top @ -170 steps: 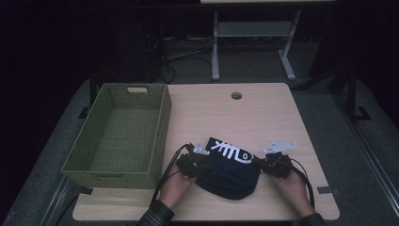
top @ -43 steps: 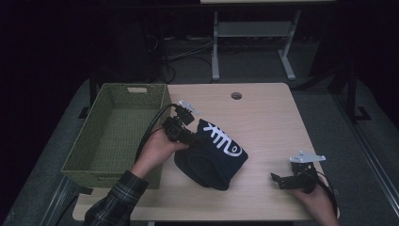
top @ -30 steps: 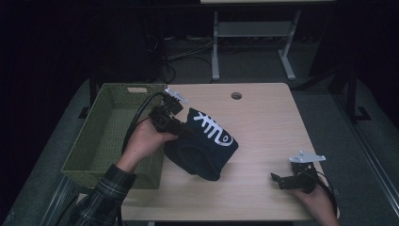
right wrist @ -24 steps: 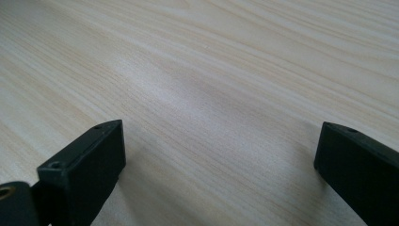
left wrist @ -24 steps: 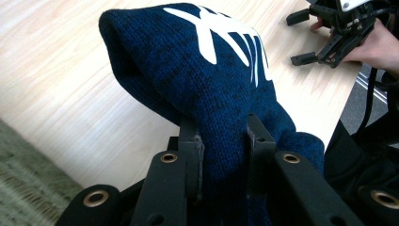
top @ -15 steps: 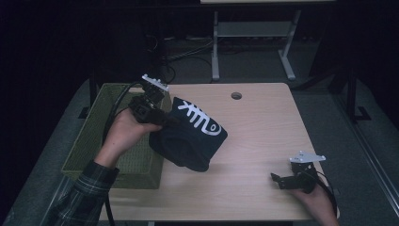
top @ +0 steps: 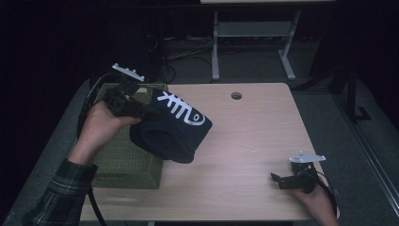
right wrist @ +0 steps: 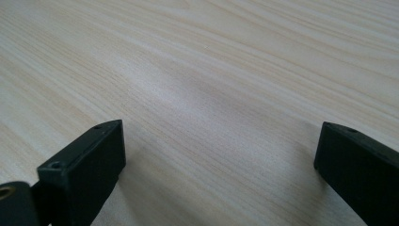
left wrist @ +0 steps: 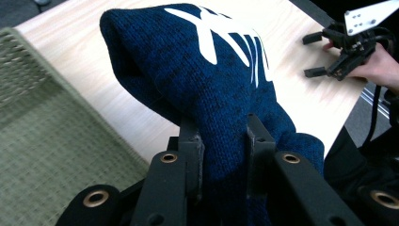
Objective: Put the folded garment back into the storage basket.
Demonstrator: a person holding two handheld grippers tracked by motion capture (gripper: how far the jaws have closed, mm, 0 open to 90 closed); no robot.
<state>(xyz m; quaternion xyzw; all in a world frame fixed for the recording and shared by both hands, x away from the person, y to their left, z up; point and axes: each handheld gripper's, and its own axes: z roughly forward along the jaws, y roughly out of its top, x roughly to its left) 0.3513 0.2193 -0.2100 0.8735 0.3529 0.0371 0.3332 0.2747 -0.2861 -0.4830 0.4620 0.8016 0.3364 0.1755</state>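
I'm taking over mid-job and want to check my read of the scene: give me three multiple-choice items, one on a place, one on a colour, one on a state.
1. Where is the knit hat?
A. lying flat on the table
B. held up at the basket's right edge
C. on the floor

2. What colour is the basket?
A. green
B. red
C. white

3. How does the right gripper stand?
A. shut on the hat
B. shut on a cable
C. open, with nothing between its jaws

Answers:
1. B: the left gripper holds the hat clamped between its jaws, off the table, partly over the basket.
2. A: the woven wall is olive green.
3. C: the right gripper view shows the jaws wide apart over bare wood.
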